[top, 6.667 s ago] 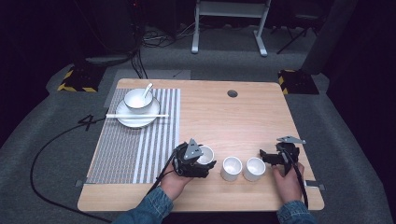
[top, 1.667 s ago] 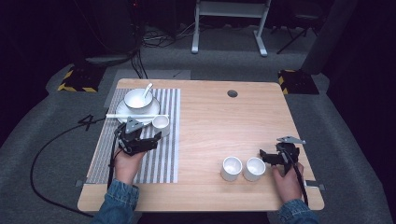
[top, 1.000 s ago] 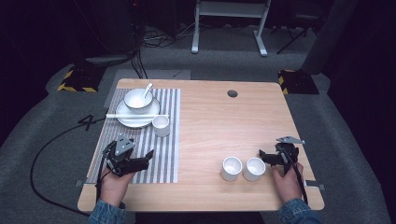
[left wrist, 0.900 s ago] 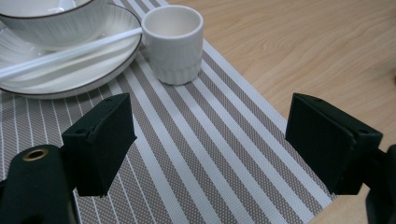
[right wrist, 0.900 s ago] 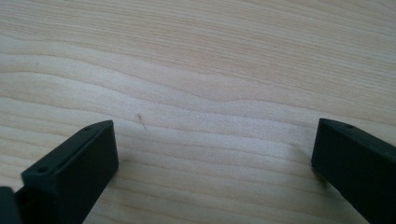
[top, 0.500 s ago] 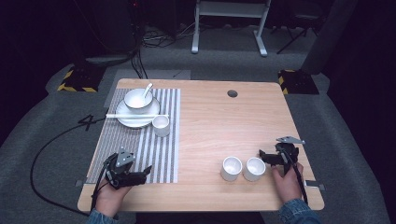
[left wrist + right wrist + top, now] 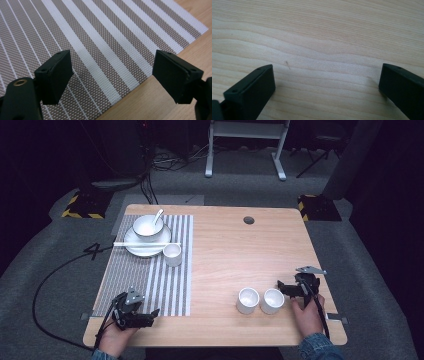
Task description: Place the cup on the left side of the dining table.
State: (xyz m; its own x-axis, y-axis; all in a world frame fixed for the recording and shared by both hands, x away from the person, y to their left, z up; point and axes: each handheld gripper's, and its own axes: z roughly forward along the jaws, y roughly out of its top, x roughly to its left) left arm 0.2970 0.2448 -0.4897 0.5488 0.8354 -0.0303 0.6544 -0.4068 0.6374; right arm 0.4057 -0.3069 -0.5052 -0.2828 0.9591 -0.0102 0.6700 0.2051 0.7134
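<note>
Cups beside the right gripper, both sets of jaws spread and empty.

Right gripper (image 7: 290, 289) rests at the bench's near right edge, its jaws wide apart over bare wood with nothing between them; two white cups (image 7: 260, 300) stand touching each other just to its left, the nearer one almost against the jaw tips. Left gripper (image 7: 145, 316) lies at the near left corner on the striped mat (image 7: 165, 270), jaws equally wide and empty, well apart from that pair. A third cup (image 7: 172, 255) stands on the mat beside the plate (image 7: 131, 246) and bowl (image 7: 146, 226), so any next pickup likely falls to the right hand, reaching leftward.
</note>
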